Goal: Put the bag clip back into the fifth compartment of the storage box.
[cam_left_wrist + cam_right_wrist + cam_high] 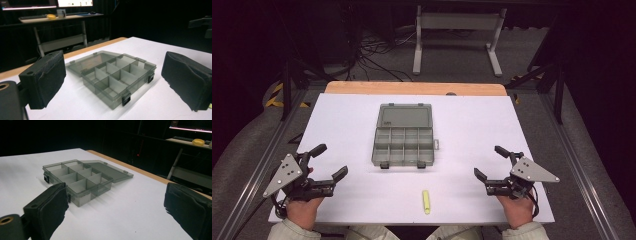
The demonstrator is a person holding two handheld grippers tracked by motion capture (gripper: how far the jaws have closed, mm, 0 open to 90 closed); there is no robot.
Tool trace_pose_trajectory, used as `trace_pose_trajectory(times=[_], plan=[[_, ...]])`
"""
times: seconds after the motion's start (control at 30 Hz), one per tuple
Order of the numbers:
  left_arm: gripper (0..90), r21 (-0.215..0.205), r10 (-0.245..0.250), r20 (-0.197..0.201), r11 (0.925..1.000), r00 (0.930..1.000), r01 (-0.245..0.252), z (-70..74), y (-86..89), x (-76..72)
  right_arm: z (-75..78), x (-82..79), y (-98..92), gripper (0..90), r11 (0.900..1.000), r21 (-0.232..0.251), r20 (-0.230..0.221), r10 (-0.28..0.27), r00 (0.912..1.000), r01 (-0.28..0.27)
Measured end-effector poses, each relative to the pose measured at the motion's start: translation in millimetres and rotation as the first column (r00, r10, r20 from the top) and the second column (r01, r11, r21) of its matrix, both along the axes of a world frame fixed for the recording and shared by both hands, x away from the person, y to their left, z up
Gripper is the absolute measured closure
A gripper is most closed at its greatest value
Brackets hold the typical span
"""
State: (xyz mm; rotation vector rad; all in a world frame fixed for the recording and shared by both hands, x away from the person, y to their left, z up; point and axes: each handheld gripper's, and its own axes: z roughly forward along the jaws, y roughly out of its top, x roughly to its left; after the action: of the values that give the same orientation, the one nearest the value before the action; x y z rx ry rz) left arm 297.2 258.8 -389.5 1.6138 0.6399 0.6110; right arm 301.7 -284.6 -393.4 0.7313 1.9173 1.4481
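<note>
A grey see-through compartment box (pixel 404 141) lies in the middle of the white table with its lid folded back flat. Its several compartments look empty; it also lies ahead in the left gripper view (pixel 117 77) and the right gripper view (pixel 80 180). A small yellow marker (pixel 426 201) rests near the front edge. My left gripper (pixel 329 160) is open at the front left, nothing between its black pads (pixel 45 80). My right gripper (pixel 490 162) is open at the front right, its pads (pixel 47 210) bare.
The white table sheet (pixel 342 125) ends at a wooden strip (pixel 412 88) at the far edge. Beyond stand a white desk frame (pixel 457 40) and loose cables on the floor. A desk with a monitor and mug (pixel 61 13) stands in the dark background.
</note>
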Motion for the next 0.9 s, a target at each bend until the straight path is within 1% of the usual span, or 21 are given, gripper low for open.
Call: trace_pose_trajectory(times=[0.07,0.13,0.17,0.23,0.33,0.4,0.43,0.47,0.5,0.57,0.6,0.63,0.67,0.7,0.77,0.83,0.87,0.9], plan=[[6.5,0.0,-0.019,0.004,0.9998,0.9998,0.019,3.2,-5.6,1.7,-0.2,0.3,-0.5,5.9,1.0,0.0,0.002,0.002,1.0,-0.002],[6.5,0.001,-0.046,-0.006,0.9989,0.9989,0.046,6.0,-13.3,4.0,-0.4,0.5,-0.6,5.9,1.0,0.004,-0.003,0.002,1.0,-0.002],[6.4,0.003,-0.056,-0.004,0.9984,0.9984,0.056,6.9,-16.7,5.4,-0.6,0.5,-0.5,5.9,1.0,0.003,-0.004,0.002,1.0,-0.002],[6.4,-0.001,-0.075,-0.003,0.9972,0.9972,0.075,8.4,-23.3,7.9,-0.8,0.6,-0.7,5.9,1.0,0.002,-0.004,0.003,1.0,-0.003],[6.5,0.004,-0.106,-0.015,0.9944,0.9943,0.106,10.9,-32.9,12.7,-0.9,1.0,-1.4,5.9,1.0,0.002,-0.006,0.0,1.0,0.0],[6.5,0.002,-0.119,-0.01,0.9929,0.9929,0.119,11.8,-39.2,15.0,-1.5,1.4,-1.0,5.9,1.0,0.003,-0.009,0.001,1.0,-0.001],[6.5,0.005,-0.137,-0.016,0.9906,0.9905,0.137,13.0,-44.2,16.4,-1.6,1.4,-0.8,5.9,1.0,0.002,-0.01,0.0,1.0,0.0],[6.5,0.005,-0.137,-0.016,0.9906,0.9905,0.137,13.0,-44.2,16.4,-1.6,1.4,-0.8,5.9,1.0,0.002,-0.01,0.0,1.0,0.0],[6.5,0.014,-0.153,-0.015,0.9881,0.9881,0.153,14.5,-50.2,17.7,-1.3,1.5,-0.8,5.9,1.0,0.002,-0.008,0.002,1.0,-0.002],[6.5,0.008,-0.166,-0.007,0.9861,0.9861,0.166,16.1,-57.5,18.7,-1.1,1.4,-0.9,5.9,1.0,0.002,-0.007,0.003,1.0,-0.002],[6.5,0.017,-0.18,-0.009,0.9835,0.9836,0.18,17.7,-61.1,19.2,-1.2,1.4,-0.8,5.9,1.0,0.001,-0.007,0.002,1.0,-0.002],[6.5,0.017,-0.18,-0.009,0.9835,0.9836,0.18,17.7,-61.1,19.2,-1.3,1.5,-0.9,5.9,1.0,0.0,-0.008,0.003,1.0,-0.003],[6.5,0.012,-0.186,-0.003,0.9825,0.9826,0.186,18.4,-65.2,19.9,-1.3,1.5,-0.9,5.9,1.0,0.0,-0.008,0.003,1.0,-0.003],[6.5,0.023,-0.197,-0.004,0.9802,0.9805,0.197,20.2,-69.1,20.4,-1.4,1.5,-1.0,5.9,1.0,0.003,-0.01,0.003,0.9999,-0.003],[6.5,0.026,-0.213,-0.002,0.9767,0.977,0.213,22.0,-74.2,21.1,-1.3,1.4,-1.4,5.9,1.0,0.004,-0.008,0.004,1.0,-0.004],[6.6,0.029,-0.237,0.003,0.9711,0.9715,0.237,26.0,-83.7,22.0,-1.1,1.4,-2.0,5.9,1.0,0.003,-0.007,0.004,1.0,-0.004],[6.6,0.029,-0.237,0.003,0.9711,0.9715,0.237,26.0,-83.7,22.0,-1.1,1.4,-2.0,5.9,1.0,0.003,-0.007,0.004,1.0,-0.004],[6.6,0.031,-0.25,0.005,0.968,0.9684,0.249,27.8,-88.3,22.6,-1.2,1.6,-2.4,5.9,1.0,0.003,-0.004,0.004,1.0,-0.004]])
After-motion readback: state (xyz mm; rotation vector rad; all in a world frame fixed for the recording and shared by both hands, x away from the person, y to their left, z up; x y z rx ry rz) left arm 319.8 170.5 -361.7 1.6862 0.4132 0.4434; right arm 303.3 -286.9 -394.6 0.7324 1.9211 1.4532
